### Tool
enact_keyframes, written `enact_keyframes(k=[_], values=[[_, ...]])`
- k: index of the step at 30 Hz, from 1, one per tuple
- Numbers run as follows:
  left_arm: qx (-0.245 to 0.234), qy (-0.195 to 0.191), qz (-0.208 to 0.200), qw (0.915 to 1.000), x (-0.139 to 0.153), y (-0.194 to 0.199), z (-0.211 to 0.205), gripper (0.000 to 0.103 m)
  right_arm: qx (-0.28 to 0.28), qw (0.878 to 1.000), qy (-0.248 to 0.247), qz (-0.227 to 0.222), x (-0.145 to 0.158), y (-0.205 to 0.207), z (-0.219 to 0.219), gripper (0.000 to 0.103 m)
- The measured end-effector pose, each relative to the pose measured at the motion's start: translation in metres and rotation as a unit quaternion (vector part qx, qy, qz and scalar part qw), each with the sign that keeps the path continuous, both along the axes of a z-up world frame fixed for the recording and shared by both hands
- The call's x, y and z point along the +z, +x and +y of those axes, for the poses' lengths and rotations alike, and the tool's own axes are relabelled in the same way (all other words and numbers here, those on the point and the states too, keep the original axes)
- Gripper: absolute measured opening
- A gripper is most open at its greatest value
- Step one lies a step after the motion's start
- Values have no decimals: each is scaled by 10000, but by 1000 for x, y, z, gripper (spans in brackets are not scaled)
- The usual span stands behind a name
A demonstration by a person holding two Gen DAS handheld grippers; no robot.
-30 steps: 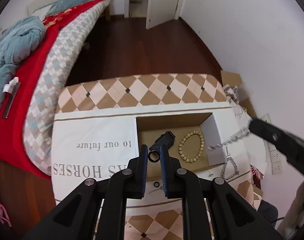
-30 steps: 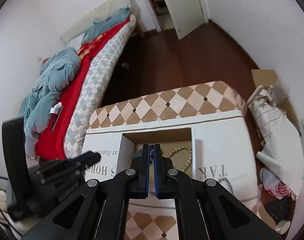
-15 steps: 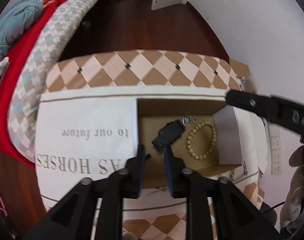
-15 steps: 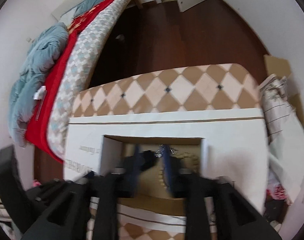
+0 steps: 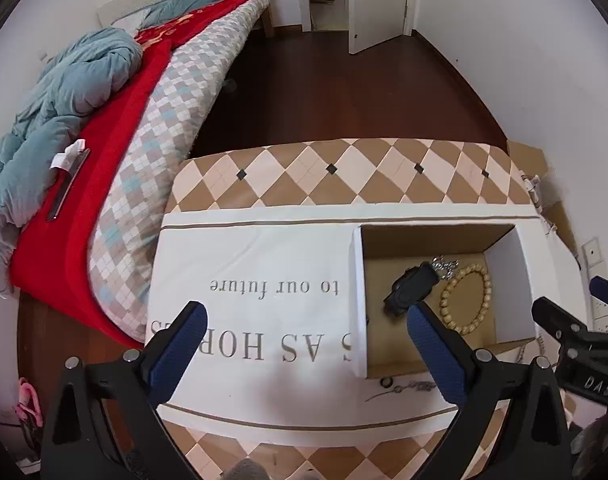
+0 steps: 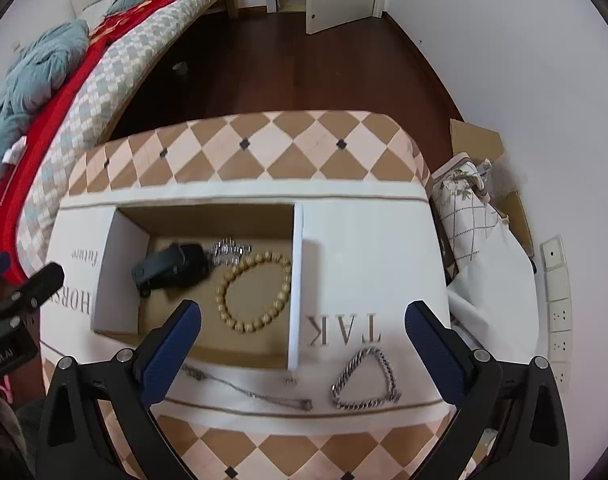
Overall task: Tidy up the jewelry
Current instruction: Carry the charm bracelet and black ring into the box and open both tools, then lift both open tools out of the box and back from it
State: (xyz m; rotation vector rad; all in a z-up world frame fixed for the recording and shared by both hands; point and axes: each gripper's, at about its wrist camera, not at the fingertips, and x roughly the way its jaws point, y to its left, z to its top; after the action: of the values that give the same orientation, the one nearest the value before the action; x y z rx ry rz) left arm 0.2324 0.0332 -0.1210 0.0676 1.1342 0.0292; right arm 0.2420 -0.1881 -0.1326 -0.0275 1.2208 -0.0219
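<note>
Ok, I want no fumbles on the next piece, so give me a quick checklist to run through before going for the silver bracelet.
1. Right gripper open and empty: ok, jaws wide apart, nothing between them.
2. Left gripper out of the way: ok, open over the printed cloth, left of the box.
3. Silver bracelet reachable: ok, it lies flat on the cloth outside the box, nothing on it.
4. Thin chain free of the bracelet: ok, a gap shows between them.
5. Room in the box: ok, bare floor in front of the black watch and the bead bracelet.
6. Bracelet clasp closed: cannot tell.
</note>
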Motion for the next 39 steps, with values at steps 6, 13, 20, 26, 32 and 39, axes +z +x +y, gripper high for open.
enact_keyframes(k=[6, 13, 20, 26, 32, 39], values=[[31, 79, -144, 9999, 5, -18, -2, 102, -28, 9999, -78, -120, 1, -19, 9, 103], [65, 107, -374, 9992, 21, -37, -2, 102, -52, 9996, 34, -268, 18, -40, 11, 103], [56, 117, -668, 9977, 46, -63, 1, 102, -68, 9982, -37, -595, 48, -64, 12, 103], [40, 22, -857, 9963, 67, -84, 2, 102, -54, 9963, -99, -853, 74, -84, 13, 103], [-44, -34, -1061, 9943, 88, -105, 1, 102, -42, 9940, -96, -1085, 99, -105, 15, 103], [-43, -104, -1291, 9916, 112, -127, 4, 102, -49, 9912, -59, -1324, 124, -131, 15, 103]])
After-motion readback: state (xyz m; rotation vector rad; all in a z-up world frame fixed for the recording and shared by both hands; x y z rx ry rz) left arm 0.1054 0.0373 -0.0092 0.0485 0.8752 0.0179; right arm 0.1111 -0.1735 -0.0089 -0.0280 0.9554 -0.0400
